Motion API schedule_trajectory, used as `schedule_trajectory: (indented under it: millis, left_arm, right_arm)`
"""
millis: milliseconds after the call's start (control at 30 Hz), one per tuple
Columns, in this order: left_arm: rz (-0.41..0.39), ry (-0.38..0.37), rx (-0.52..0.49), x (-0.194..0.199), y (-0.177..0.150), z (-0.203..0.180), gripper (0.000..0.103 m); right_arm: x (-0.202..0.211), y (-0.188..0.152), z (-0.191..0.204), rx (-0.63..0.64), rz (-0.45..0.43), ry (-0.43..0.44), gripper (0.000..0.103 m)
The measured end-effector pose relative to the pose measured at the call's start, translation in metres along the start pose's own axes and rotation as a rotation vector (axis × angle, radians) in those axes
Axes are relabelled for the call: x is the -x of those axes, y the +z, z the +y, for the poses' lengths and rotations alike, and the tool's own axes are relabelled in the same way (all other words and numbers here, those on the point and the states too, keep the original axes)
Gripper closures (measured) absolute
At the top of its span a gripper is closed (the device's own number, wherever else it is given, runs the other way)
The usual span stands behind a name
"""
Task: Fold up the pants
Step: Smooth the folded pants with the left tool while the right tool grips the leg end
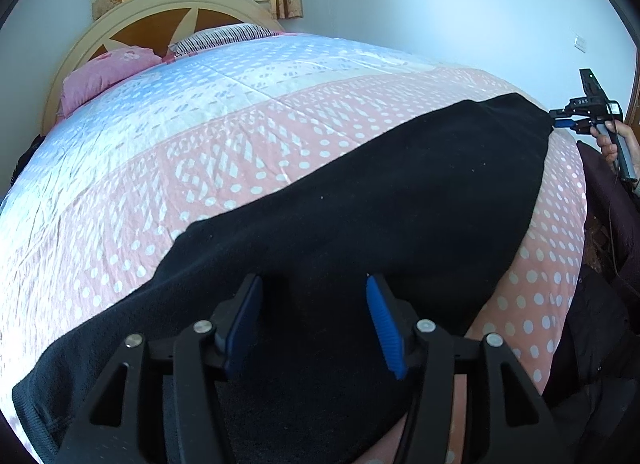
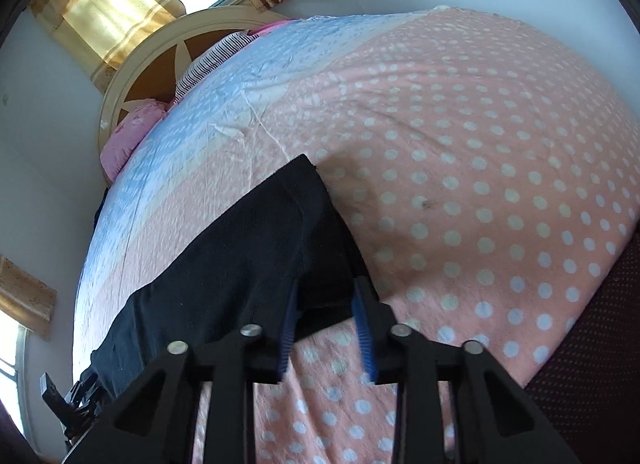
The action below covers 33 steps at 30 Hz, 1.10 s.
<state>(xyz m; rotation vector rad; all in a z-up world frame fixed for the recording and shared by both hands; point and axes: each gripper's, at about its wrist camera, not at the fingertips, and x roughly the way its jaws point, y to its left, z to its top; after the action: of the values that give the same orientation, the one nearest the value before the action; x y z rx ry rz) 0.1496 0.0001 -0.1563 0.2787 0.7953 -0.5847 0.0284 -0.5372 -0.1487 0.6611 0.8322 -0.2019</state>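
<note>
Black pants (image 1: 380, 200) lie stretched flat across the pink dotted part of the bed cover; they also show in the right wrist view (image 2: 256, 240). My left gripper (image 1: 314, 288) is open, its blue pads just above one end of the pants, nothing between them. My right gripper (image 2: 326, 292) is open at the other end, its pads on either side of the pants' near corner edge. In the left wrist view the right gripper (image 1: 560, 118) sits at the far right end of the pants. The left gripper (image 2: 86, 390) shows at the lower left of the right wrist view.
The bed cover (image 1: 180, 152) is pink with white dots, pale blue toward the head. A pink pillow (image 1: 108, 72) and a striped pillow (image 1: 224, 38) lie by the wooden headboard (image 1: 160, 22). Curtained windows (image 2: 120, 4) are behind. Dark cloth (image 2: 592, 344) lies beside the bed edge.
</note>
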Motion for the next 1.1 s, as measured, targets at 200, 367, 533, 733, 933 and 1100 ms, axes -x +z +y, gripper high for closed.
schedule_trajectory:
  millis: [200,367,533,733,933,1100]
  left_arm:
    - [0.002,-0.005,-0.008,0.0,-0.004,0.0,0.045]
    - [0.002,-0.021,0.009,0.0,-0.006,0.004,0.043]
    - [-0.002,-0.016,0.004,0.004,-0.008,0.004,0.043]
    - [-0.041,0.026,0.049,0.022,-0.007,0.021,0.043]
    - [0.001,0.064,0.067,0.024,-0.024,0.035,0.039]
    - [0.021,0.072,0.073,0.026,-0.04,0.038,0.033]
  right_arm:
    - [0.031,0.008,0.024,0.135,-0.152,-0.071,0.091]
    - [-0.006,-0.005,-0.001,0.12,-0.013,-0.194,0.063]
    - [0.018,0.008,0.001,0.087,-0.154,-0.213,0.059]
    - [0.018,0.03,0.049,0.225,-0.203,-0.052,0.059]
    - [-0.053,0.039,0.06,0.226,-0.019,-0.07,0.059]
    - [-0.055,0.043,0.059,0.167,-0.047,-0.11,0.059]
